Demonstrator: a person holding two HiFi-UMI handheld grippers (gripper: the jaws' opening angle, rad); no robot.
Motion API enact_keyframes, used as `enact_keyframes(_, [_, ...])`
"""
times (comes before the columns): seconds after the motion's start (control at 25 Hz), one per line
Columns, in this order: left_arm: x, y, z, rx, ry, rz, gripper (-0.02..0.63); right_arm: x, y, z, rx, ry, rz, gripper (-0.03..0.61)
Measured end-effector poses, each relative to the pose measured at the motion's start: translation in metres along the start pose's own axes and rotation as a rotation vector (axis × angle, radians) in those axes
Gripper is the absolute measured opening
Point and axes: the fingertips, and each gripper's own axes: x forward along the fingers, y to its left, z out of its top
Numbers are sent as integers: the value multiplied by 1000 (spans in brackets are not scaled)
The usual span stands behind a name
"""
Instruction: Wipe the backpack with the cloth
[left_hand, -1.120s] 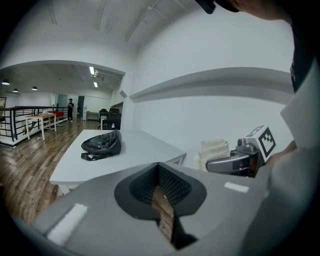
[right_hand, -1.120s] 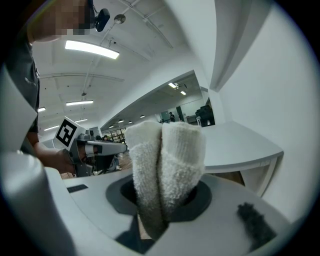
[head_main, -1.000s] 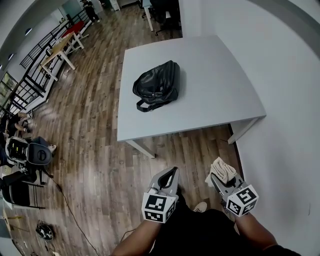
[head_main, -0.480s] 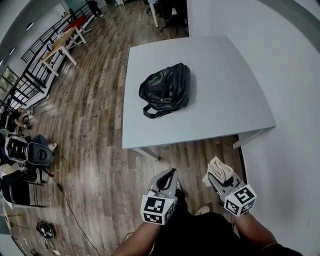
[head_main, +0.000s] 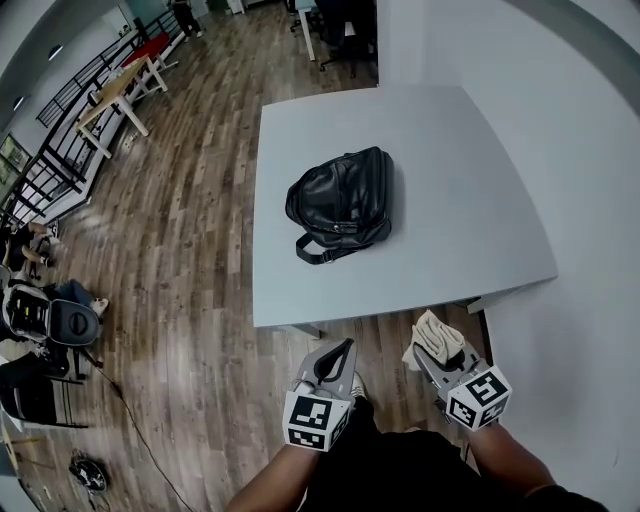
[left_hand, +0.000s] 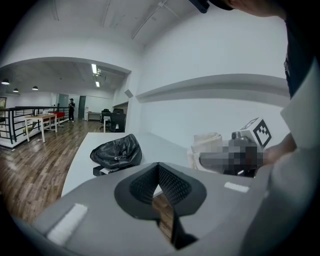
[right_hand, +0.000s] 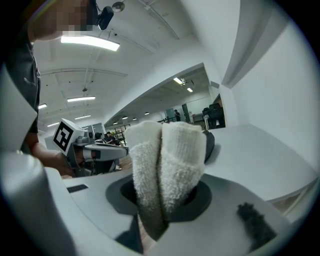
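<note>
A black leather backpack lies on the grey table, towards its left side, strap at the near edge. It also shows in the left gripper view as the backpack. My right gripper hovers just short of the table's near edge, shut on a folded cream cloth; the cloth fills the right gripper view between the jaws. My left gripper is over the floor in front of the table, shut with nothing in it.
Wood floor runs left of the table, a white wall on the right. Chairs and bags stand far left, desks and railing further back.
The table and backpack have come nearer and lower in the head view as I walk up. Both grippers keep their pose; the cloth stays held.
</note>
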Motion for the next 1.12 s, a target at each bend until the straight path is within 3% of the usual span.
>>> enact_keyframes(0.56, [21,87,22,56,1,-78,6,76,-4,51,-54,-26,-98,98])
enact_keyframes(1.12, [19,99,32,64,-2,-126,6,84,-17,74,-67,-26,-170,98])
